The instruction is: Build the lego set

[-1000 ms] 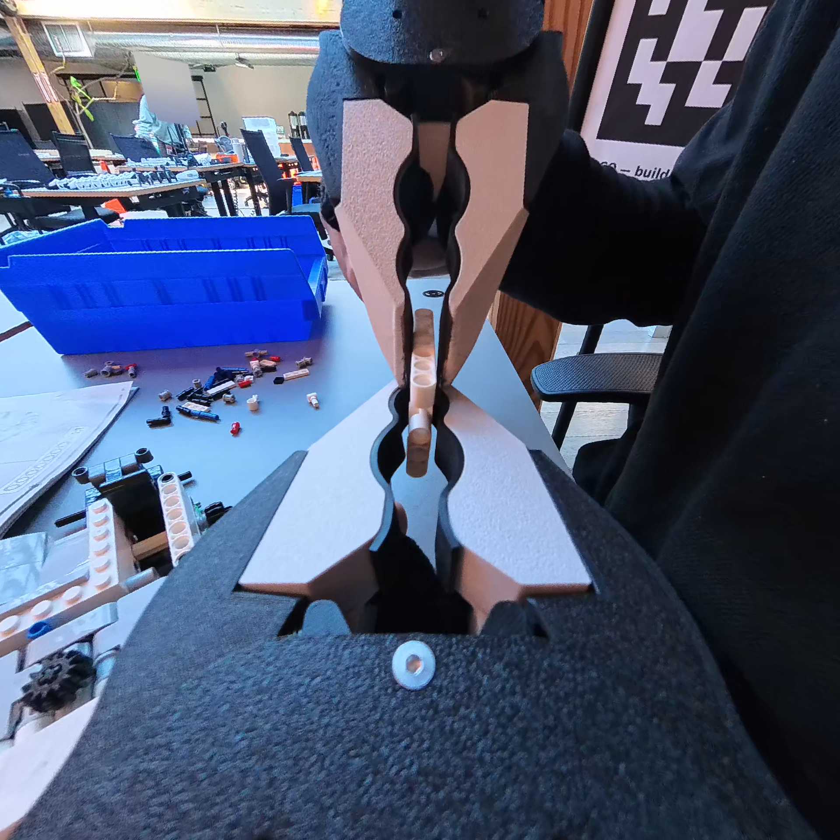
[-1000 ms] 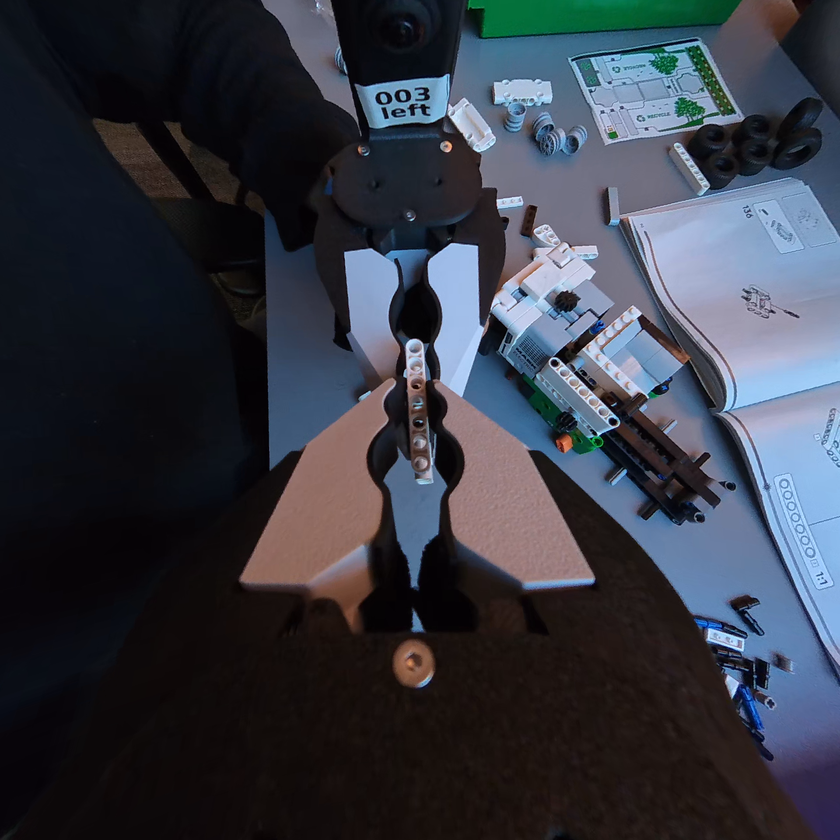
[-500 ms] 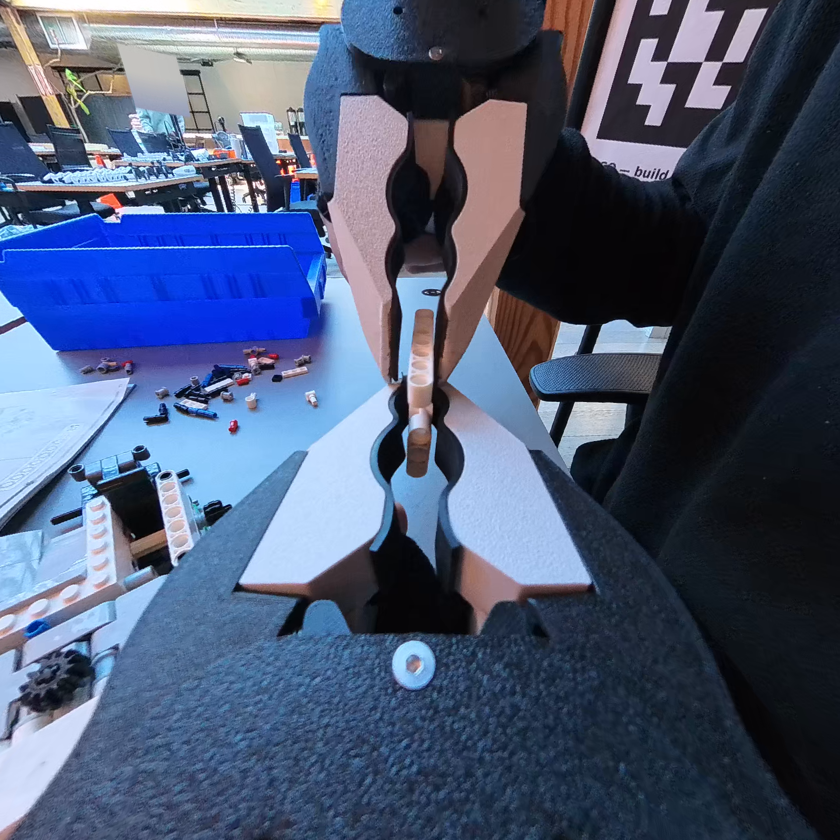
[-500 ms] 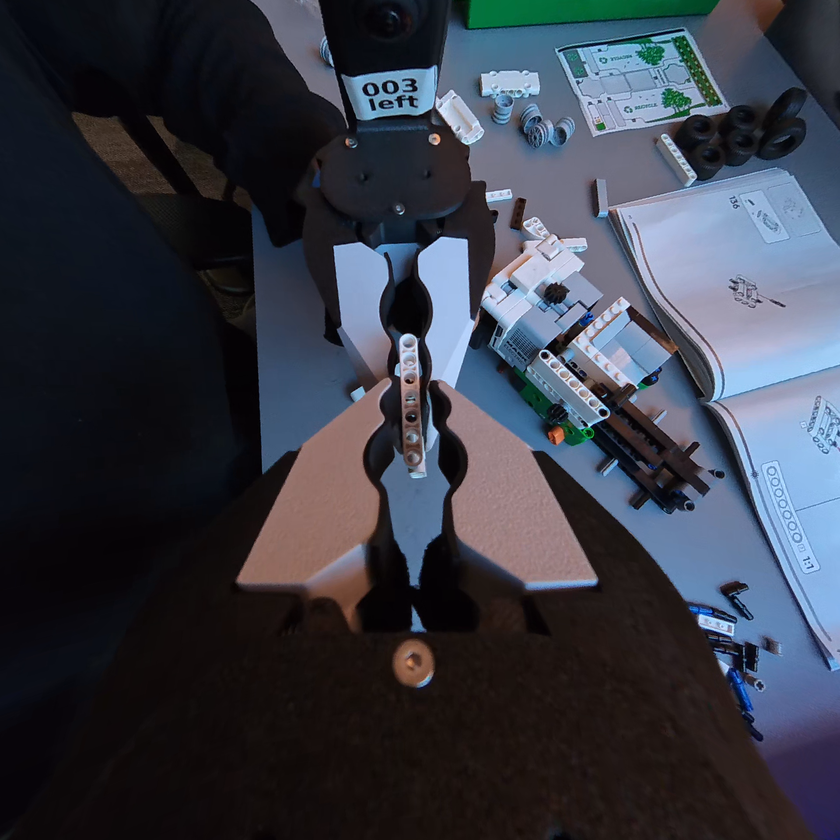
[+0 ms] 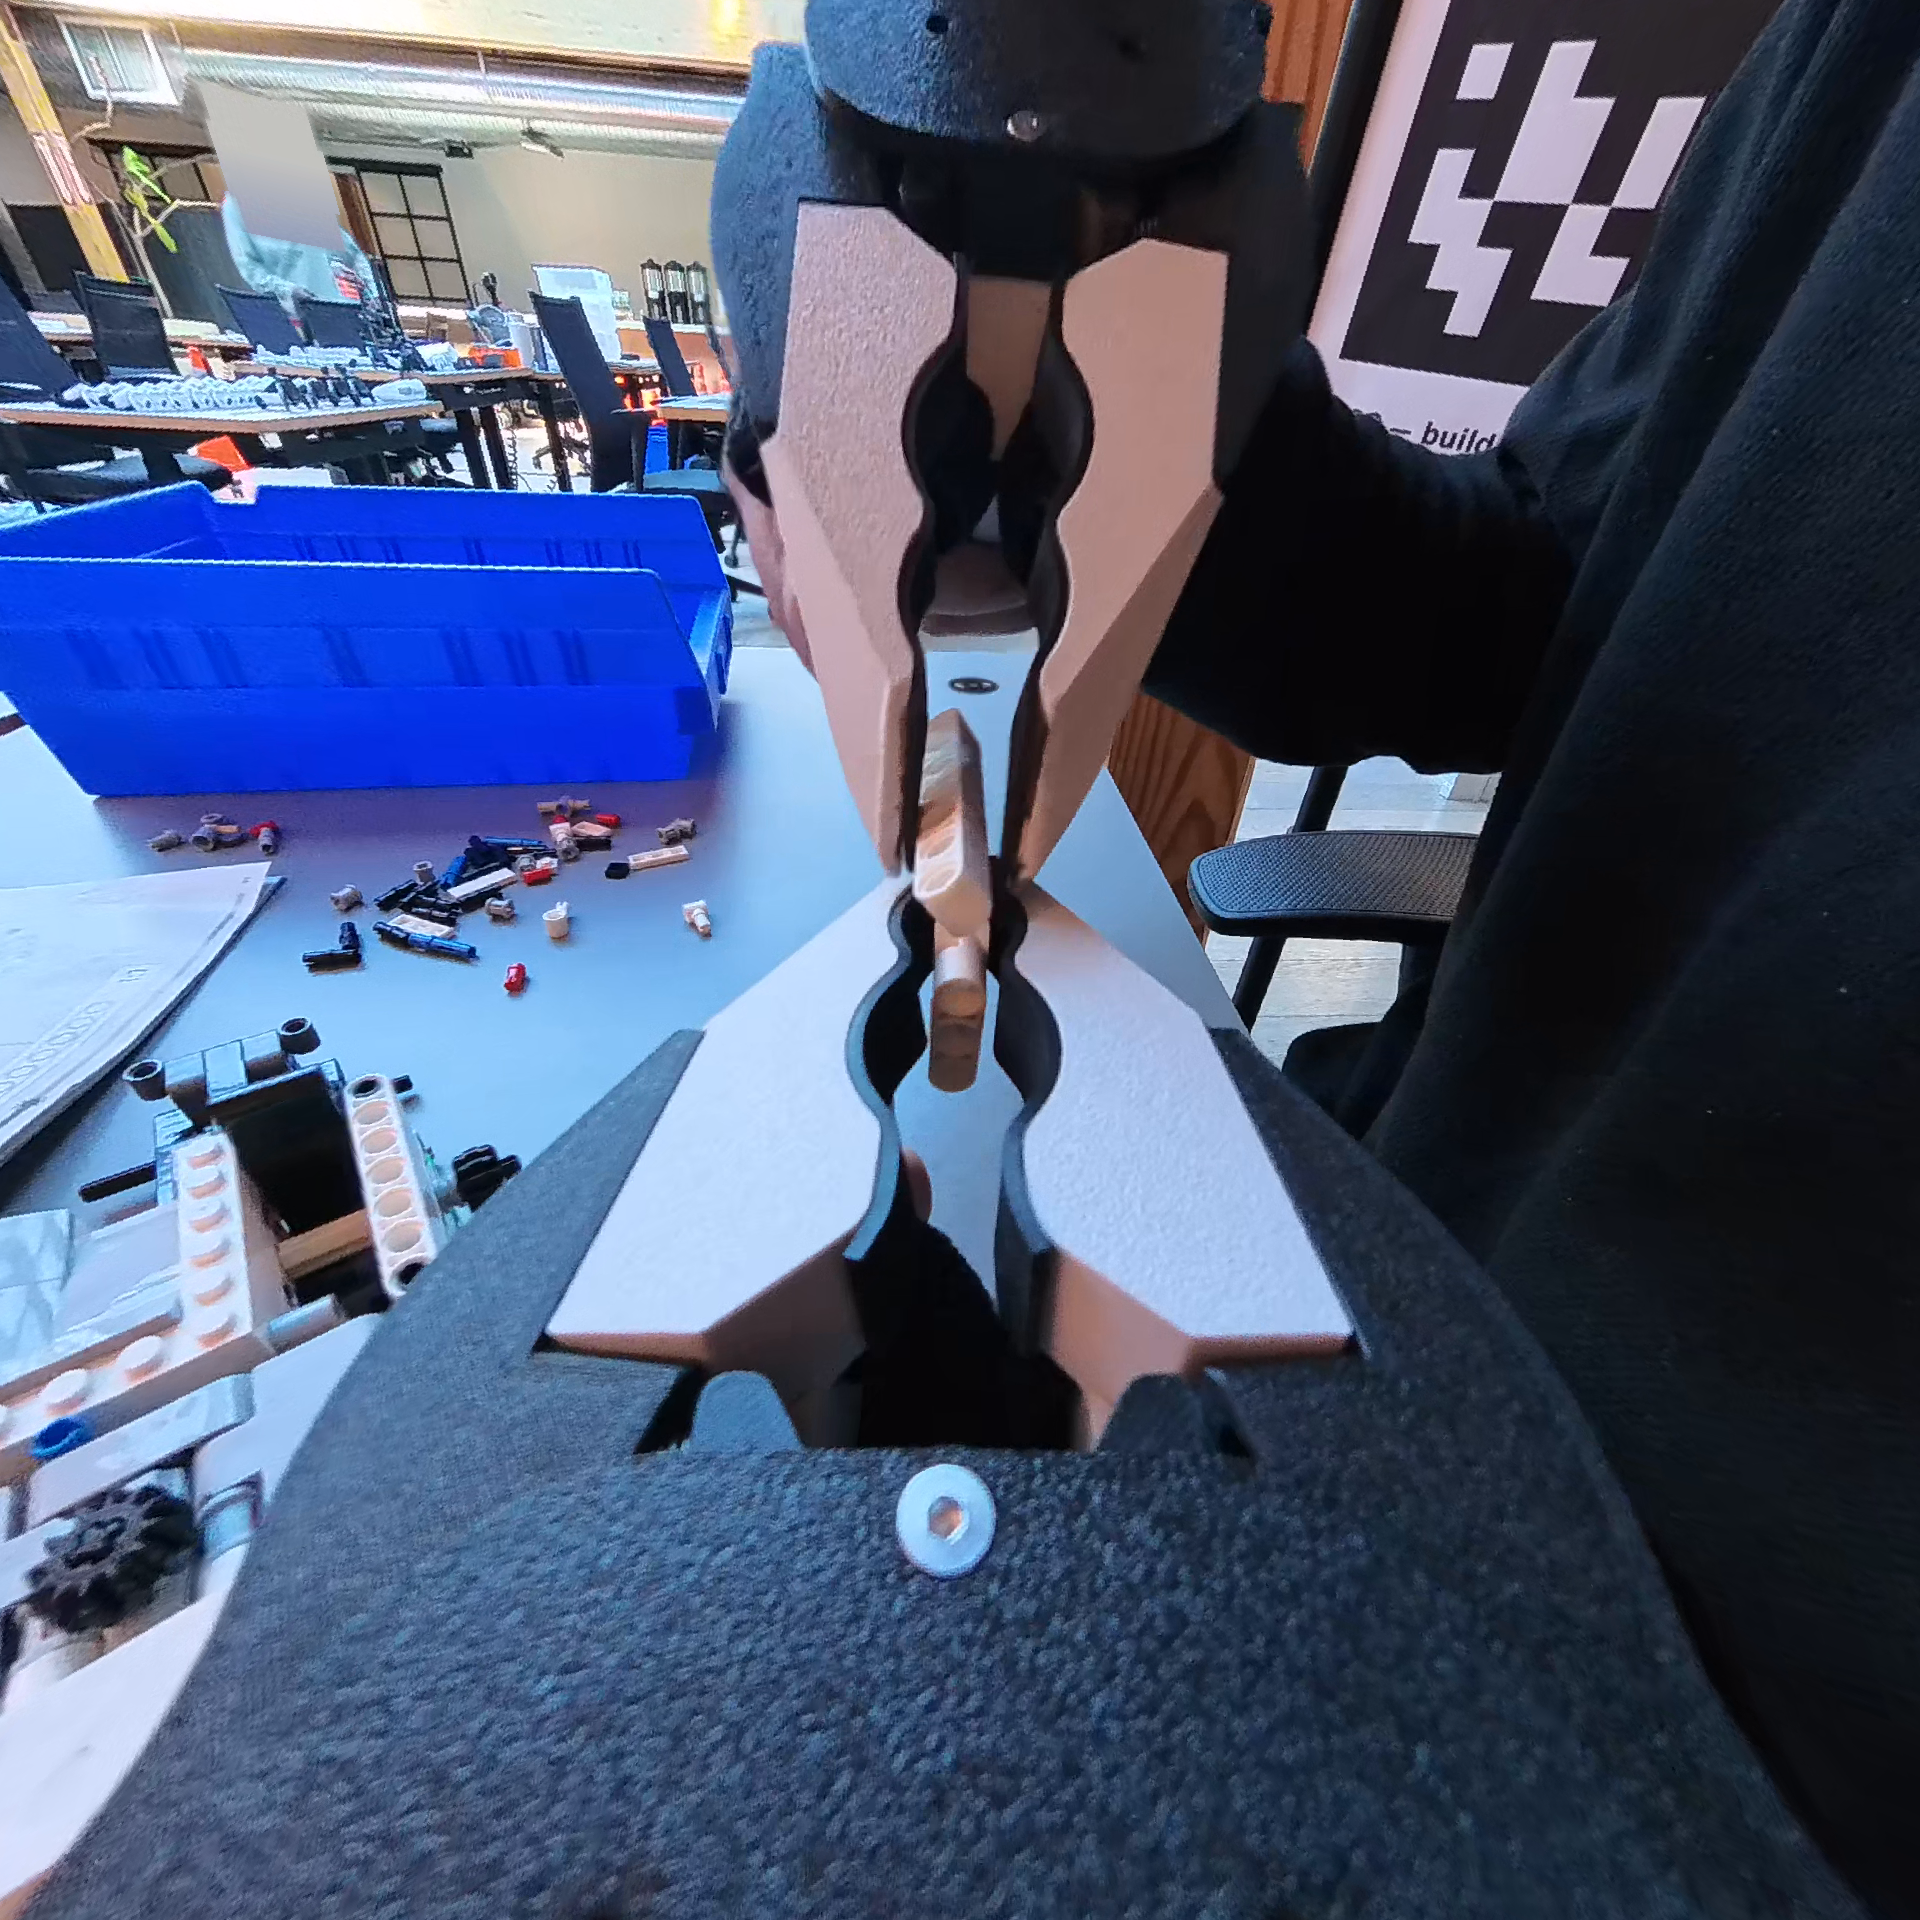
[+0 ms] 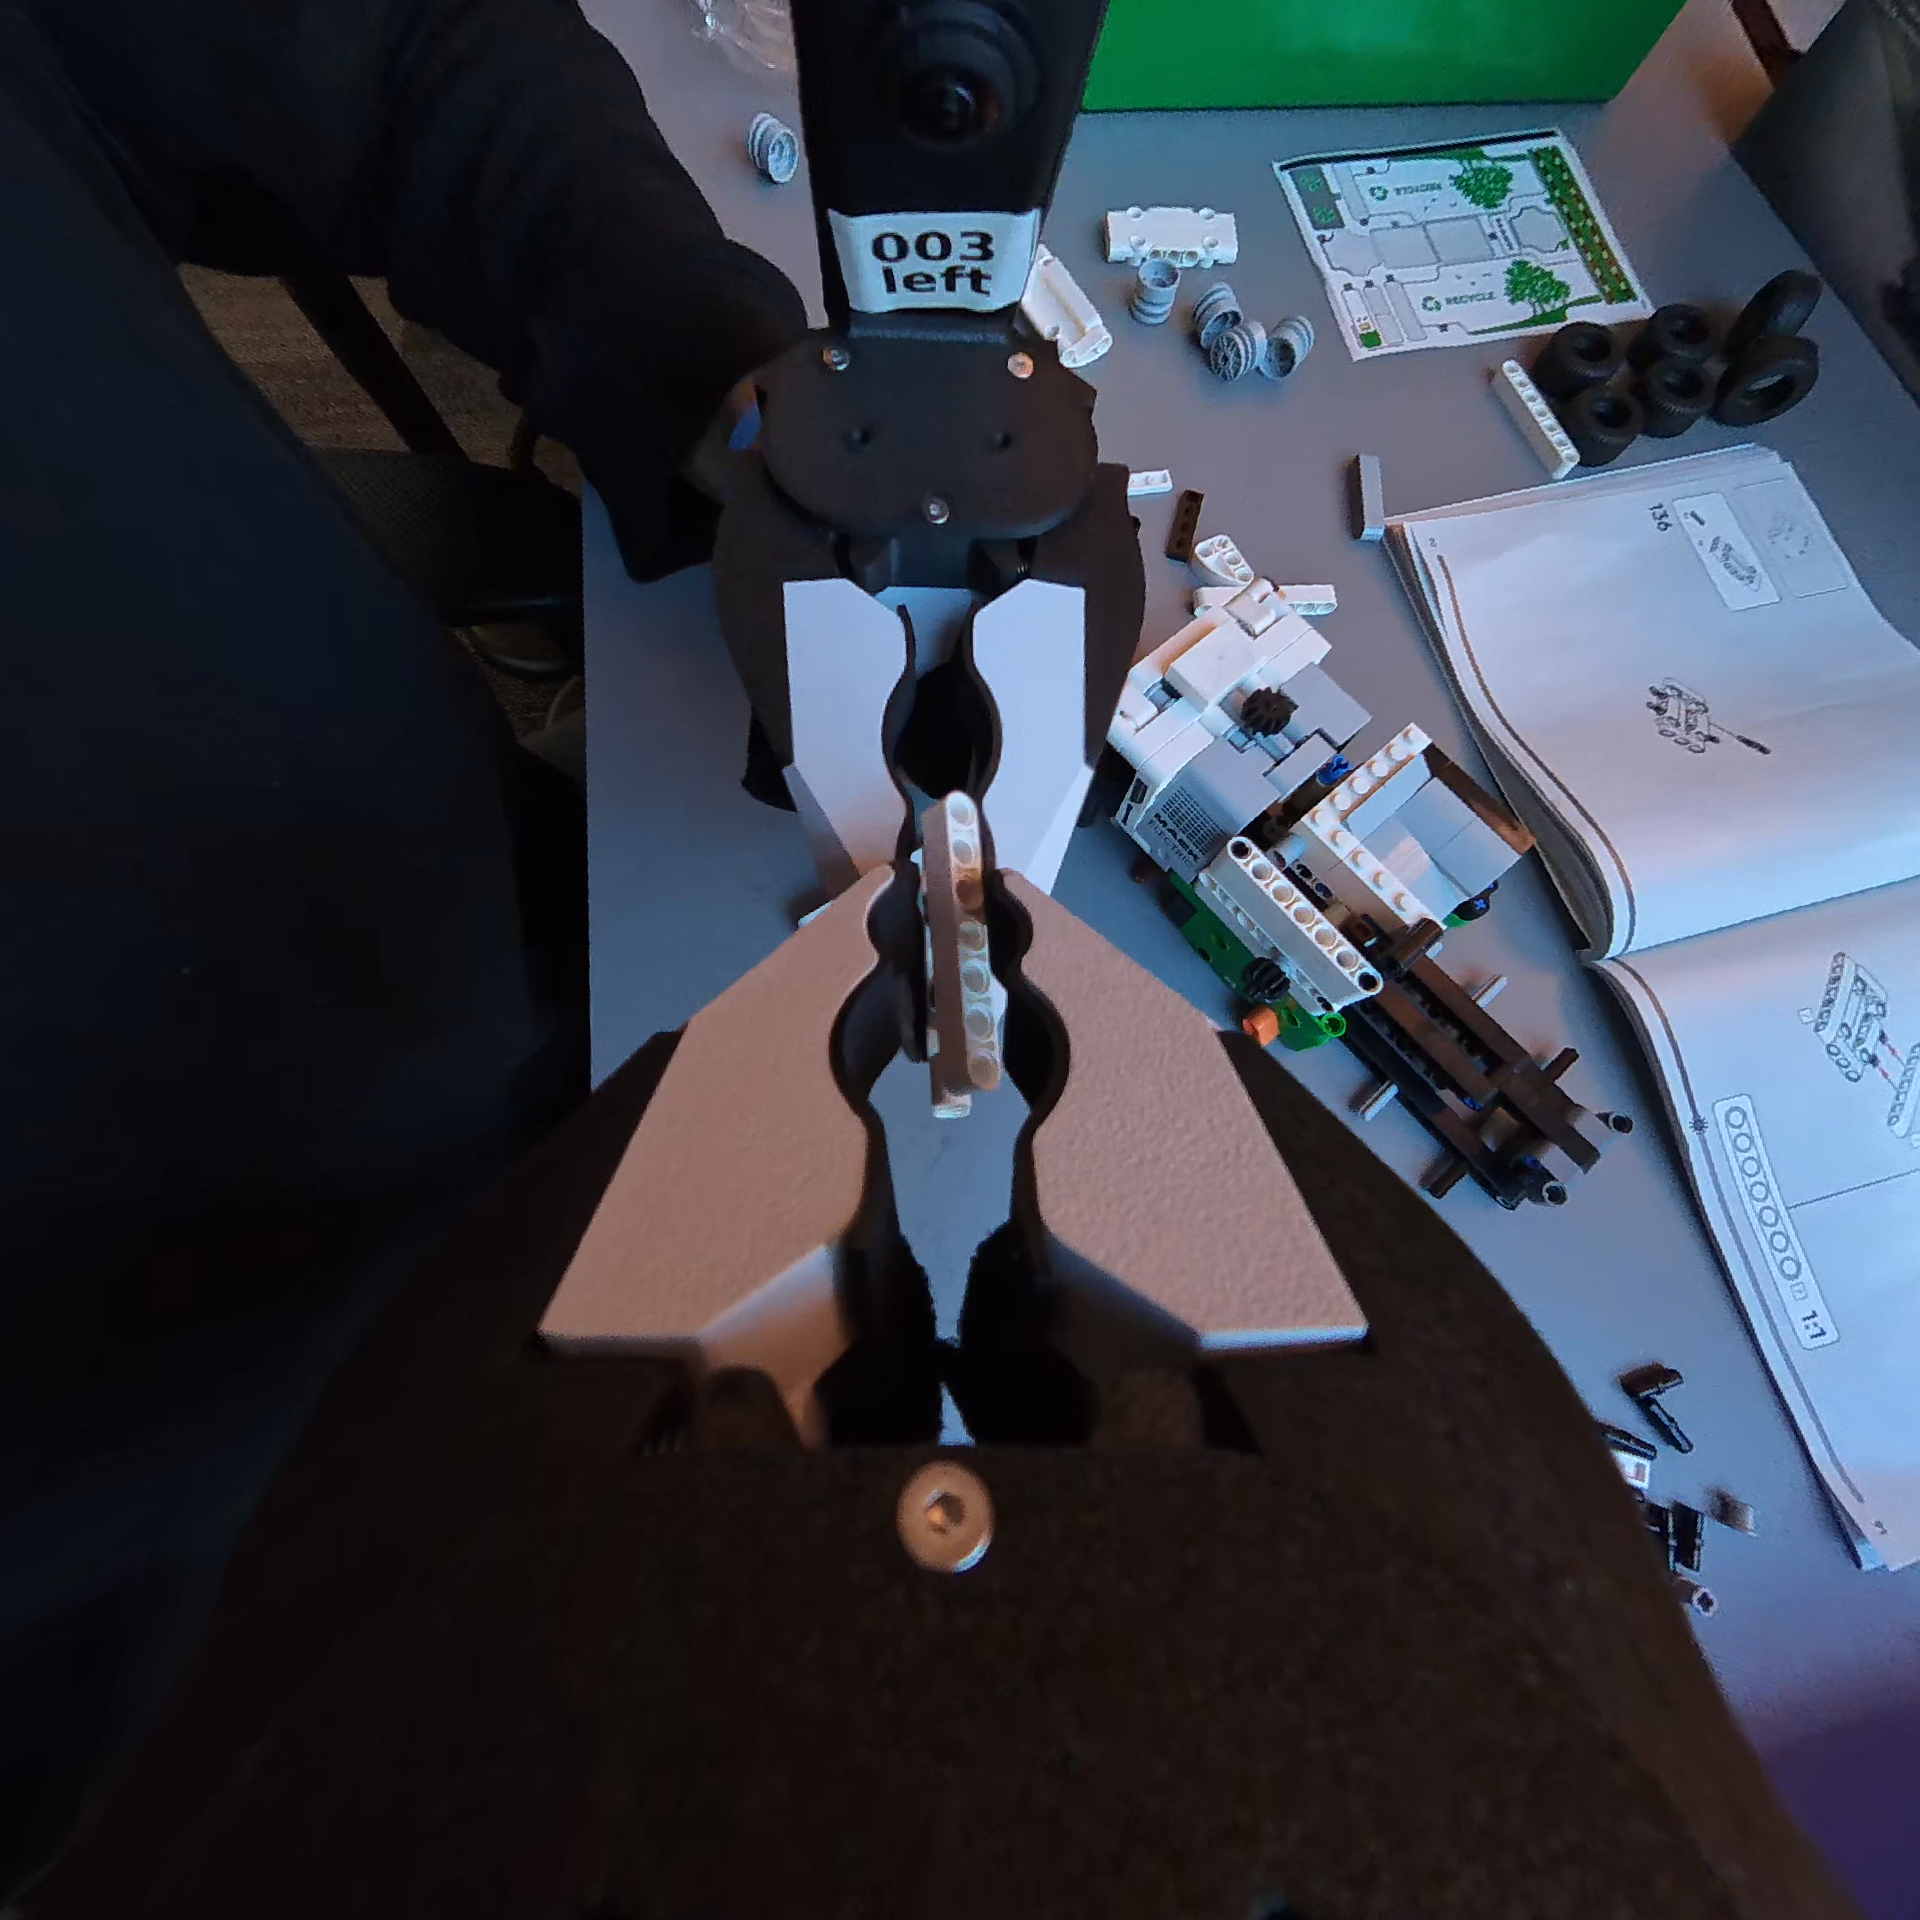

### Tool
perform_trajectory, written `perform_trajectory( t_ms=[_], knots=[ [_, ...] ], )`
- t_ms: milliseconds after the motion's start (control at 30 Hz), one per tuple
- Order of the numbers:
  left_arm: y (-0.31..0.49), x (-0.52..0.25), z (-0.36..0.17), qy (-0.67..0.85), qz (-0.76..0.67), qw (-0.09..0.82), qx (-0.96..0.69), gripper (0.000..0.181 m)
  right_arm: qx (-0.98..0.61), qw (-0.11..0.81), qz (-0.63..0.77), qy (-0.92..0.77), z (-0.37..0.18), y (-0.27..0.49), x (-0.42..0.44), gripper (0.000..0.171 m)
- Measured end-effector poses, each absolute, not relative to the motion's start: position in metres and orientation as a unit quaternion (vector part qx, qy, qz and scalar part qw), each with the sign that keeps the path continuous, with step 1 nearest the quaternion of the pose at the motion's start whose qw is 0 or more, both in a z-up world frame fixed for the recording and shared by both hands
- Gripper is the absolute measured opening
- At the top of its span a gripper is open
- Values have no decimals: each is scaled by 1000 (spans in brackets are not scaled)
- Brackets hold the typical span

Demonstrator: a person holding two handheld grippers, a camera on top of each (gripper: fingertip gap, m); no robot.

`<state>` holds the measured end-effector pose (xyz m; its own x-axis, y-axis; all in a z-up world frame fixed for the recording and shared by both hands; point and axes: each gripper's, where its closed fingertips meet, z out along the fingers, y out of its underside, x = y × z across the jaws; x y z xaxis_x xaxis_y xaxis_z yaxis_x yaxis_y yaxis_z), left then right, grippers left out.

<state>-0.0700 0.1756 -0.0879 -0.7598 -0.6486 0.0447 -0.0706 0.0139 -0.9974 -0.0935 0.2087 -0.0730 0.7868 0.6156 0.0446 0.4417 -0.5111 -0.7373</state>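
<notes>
Beam (image 6: 966,966) update: white, full of holes, hanging in mid-air over the near edge of the grey table (image 6: 644,883), not attached to anything yet. Pinched from both sides. Right gripper (image 6: 951,888) clamped across it partway along, left gripper (image 6: 951,831) coming in nose to nose and closed on the far end (tips of the 2 practically touching). Same story from the left wrist view: left gripper (image 5: 956,906) squeezed shut around the end of the beam (image 5: 951,821), with a short peg (image 5: 956,1013) poking back into the hollow between the fingers. Can't tell whether seated all the way in its hole or only started.

Sits noticeably crooked in the grip, rotated off the line of the fingers. Looks like a hand-over or a peg press, hard to say which.

Things to worry about from here:
- Twisting further and popping out sideways, thanks to only thin edges being gripped.
- Dropping past the table edge onto the floor.
- Pushing the peg in at an angle and jamming it.
- Letting go with 1 claw before getting a firm bite with the other.

Half-built truck (image 6: 1205,727) parked well off to the side beside the open instruction booklet (image 6: 1662,675), so little risk of bumping that.
</notes>
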Motion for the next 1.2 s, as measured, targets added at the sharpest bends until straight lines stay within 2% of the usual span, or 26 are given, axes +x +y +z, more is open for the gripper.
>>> perform_trajectory(
  t_ms=[767, 1200],
  knots=[
    [187, -63, -88, 667, -645, 237, -289, 5, -850, 453, 103, -247, -73, 232, -95, 12],
    [191, -60, -91, 668, -640, 225, -305, 5, -830, 485, 28, -274, -72, 237, -93, 11]
  ],
)
